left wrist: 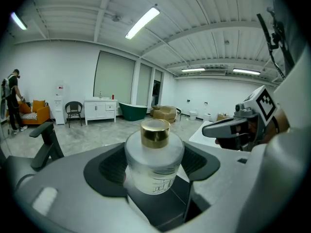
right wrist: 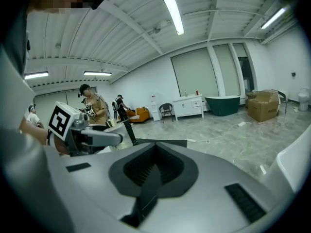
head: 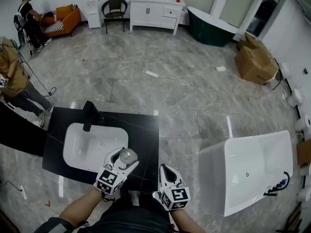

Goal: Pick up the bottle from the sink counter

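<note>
In the left gripper (head: 124, 158), the bottle (left wrist: 154, 165) is frosted, matt glass with a shiny gold metallic cap (left wrist: 155, 132). The gripper's shells look like smooth matt grey plastic, its pads (left wrist: 104, 171) ribbed and black. Under it the counter (head: 142, 142) is a glossy black stone-like slab. Left of it the basin (head: 77, 147) is glossy white.

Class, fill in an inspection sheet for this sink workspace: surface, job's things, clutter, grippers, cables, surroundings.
Surface: black counter with a white basin and a black faucet.
Job's things: frosted bottle with a gold cap, upright, between the jaws of the left gripper.
Clutter: nothing seen on the counter.
Grippers: left gripper shut on the bottle; right gripper shut and empty, to its right.
Cables: white power strip with its cord on the floor beyond the counter.
Surroundings: white bathtub at right; green tub, cardboard boxes and white vanity farther off; people at left.
</note>
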Motion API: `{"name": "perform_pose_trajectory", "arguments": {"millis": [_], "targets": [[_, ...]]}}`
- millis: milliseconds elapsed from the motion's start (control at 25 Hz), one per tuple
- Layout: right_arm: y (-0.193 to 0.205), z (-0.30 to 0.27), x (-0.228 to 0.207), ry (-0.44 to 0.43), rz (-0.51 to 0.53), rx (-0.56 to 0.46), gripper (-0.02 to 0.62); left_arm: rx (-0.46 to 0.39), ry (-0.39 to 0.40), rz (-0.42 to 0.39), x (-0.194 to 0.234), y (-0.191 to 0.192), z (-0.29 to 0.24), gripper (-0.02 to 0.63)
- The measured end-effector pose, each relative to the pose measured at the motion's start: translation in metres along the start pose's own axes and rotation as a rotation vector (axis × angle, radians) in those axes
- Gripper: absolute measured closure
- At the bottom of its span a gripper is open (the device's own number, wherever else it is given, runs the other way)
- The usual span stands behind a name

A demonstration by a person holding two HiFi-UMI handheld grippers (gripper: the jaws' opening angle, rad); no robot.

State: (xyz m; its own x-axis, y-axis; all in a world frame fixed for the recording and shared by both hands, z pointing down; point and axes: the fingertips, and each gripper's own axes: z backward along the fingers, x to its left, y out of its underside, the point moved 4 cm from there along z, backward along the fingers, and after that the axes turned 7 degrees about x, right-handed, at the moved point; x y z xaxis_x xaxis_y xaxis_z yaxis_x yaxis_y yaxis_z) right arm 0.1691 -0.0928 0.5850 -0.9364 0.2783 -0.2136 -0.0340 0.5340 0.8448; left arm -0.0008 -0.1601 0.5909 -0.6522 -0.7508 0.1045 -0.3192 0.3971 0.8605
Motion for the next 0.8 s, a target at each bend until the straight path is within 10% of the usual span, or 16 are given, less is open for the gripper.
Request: {"name": "perform_pose_trajectory", "arguments": {"millis": [800], "targets": [[-0.014, 0.022, 0.036, 0.031, -0.008, -0.032, 0.600, -0.018, -0.041, 0.024, -0.015, 0.008, 0.097, 0.272]]}}
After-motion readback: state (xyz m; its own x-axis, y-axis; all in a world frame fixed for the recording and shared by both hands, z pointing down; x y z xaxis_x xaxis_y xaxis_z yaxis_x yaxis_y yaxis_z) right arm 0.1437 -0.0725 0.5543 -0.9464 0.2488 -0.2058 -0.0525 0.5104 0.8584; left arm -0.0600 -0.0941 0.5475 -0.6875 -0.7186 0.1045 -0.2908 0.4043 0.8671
